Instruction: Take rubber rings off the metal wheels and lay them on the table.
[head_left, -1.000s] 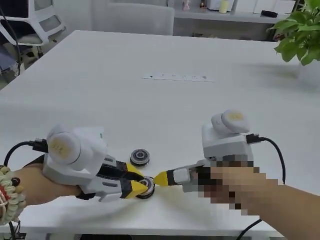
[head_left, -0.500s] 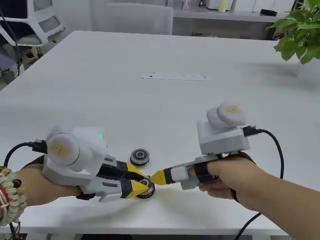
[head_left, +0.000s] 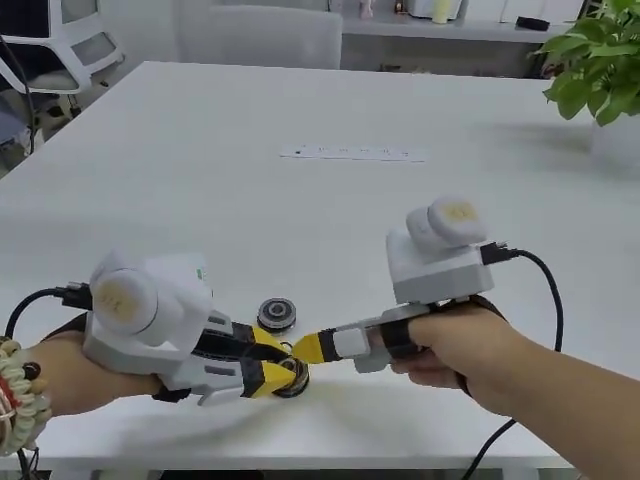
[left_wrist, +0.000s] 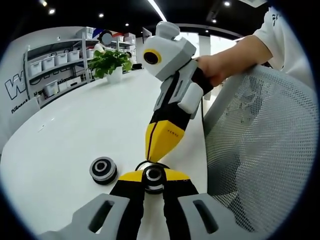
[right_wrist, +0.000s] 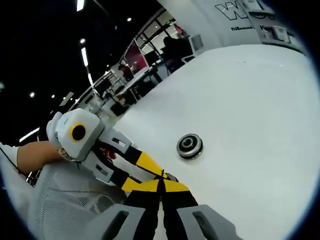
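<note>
The white table is bare across its middle, and all the work sits at its near edge. There the left gripper reaches in from the left with its yellow jaws clenched on a metal wheel, holding it just over the tabletop. The right gripper comes in from the right, its jaws pressed together into one point that touches the wheel's rim. Whether that point has nipped the edge of the rubber ring cannot be told. The ring is probably still seated on the wheel.

A second wheel lies flat on the table just beyond the two grippers, with its dark ring on.

The risk lies in the pull. If the pointed tip holds too little rubber, it may slip off and the ring snap back. A hard tug could also twist the wheel out of the left grip, so that it drops off the near edge.
</note>
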